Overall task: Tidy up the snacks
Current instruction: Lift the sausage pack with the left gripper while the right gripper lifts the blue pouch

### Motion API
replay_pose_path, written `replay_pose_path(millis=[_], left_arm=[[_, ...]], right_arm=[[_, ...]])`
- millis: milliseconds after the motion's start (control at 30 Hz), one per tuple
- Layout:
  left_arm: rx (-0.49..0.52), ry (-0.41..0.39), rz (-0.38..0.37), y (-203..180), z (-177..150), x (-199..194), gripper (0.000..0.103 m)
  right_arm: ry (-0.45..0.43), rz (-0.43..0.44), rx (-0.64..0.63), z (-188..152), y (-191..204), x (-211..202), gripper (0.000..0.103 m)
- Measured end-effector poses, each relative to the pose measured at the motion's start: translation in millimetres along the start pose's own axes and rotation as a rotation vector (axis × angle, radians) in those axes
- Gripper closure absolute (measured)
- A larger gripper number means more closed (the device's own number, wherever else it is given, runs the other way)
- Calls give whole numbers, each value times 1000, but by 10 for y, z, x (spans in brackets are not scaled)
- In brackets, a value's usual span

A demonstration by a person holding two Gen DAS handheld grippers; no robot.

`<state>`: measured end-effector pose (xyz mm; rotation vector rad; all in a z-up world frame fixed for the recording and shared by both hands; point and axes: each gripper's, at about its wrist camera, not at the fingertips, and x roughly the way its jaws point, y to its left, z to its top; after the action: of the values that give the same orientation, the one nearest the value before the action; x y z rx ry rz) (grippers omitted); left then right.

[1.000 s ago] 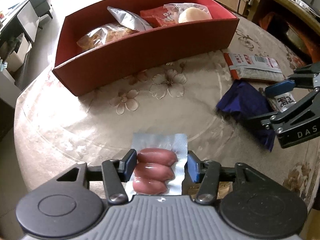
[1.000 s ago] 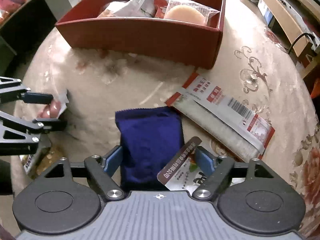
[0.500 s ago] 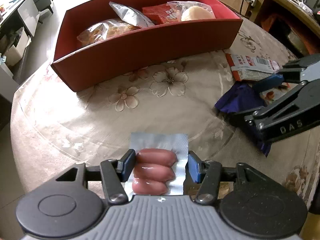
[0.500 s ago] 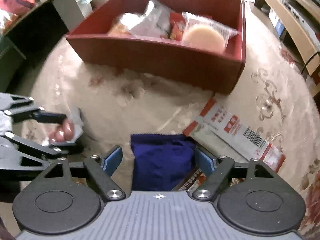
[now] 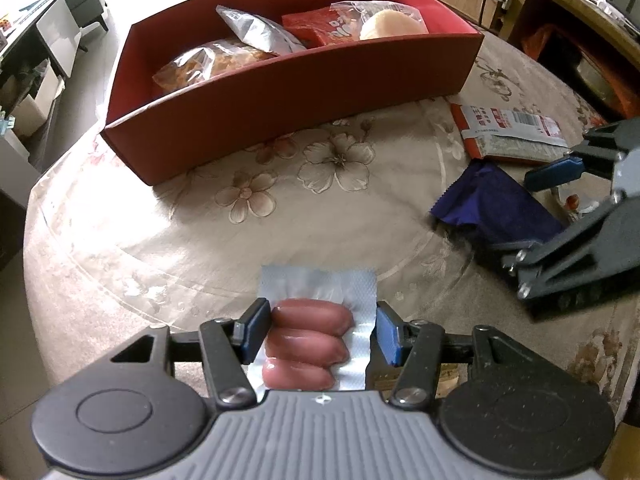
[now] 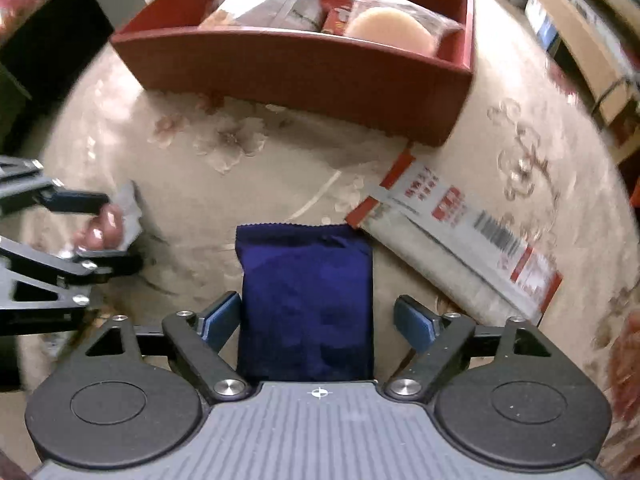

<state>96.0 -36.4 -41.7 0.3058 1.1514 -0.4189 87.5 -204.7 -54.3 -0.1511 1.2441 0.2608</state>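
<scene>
In the red box (image 5: 280,92) beyond me four snack packs already lie; still out on the table (image 5: 160,240) are the long red-and-white packet (image 5: 512,132) and what I carry. My left gripper (image 5: 318,330) is clamped on the sausage pack (image 5: 312,336); my right gripper (image 6: 318,320) stands wide astride the blue pouch (image 6: 306,300), its grip I cannot tell. Bare cloth leads to the box's near wall, which I must clear

Your right gripper (image 6: 318,322) body hides the blue packet's (image 6: 306,292) near end; the right wrist view's edges are motion-blurred.
</scene>
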Motion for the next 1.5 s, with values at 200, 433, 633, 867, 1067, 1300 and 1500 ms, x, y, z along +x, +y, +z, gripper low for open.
replay_pose_path(millis=[200,433,633,867,1067,1300,1500], left_arm=[[3,6,32,-41,-2,-15,46],[-33,11,21,-13,-12,-39,46],[-28,11,35,6,-11,1,41],[-57,-5,56,11,-49,-34,47],[-169,-84,5,196,10,-256,67],[-170,-40,12,195,14,-171,47],[-179,37,51,206,-135,-43,25]], right_arm=[[-53,-58,-52,-120,196,-100,35],[-59,-41,-35,-133,253,-156,37],[-113,-19,18,-121,140,-286,37],[-132,-2,3,-76,152,-338,37],[-172,1,19,-35,102,-441,37],[-188,-1,35,-6,63,-467,37],[-181,6,17,9,93,-454,37]])
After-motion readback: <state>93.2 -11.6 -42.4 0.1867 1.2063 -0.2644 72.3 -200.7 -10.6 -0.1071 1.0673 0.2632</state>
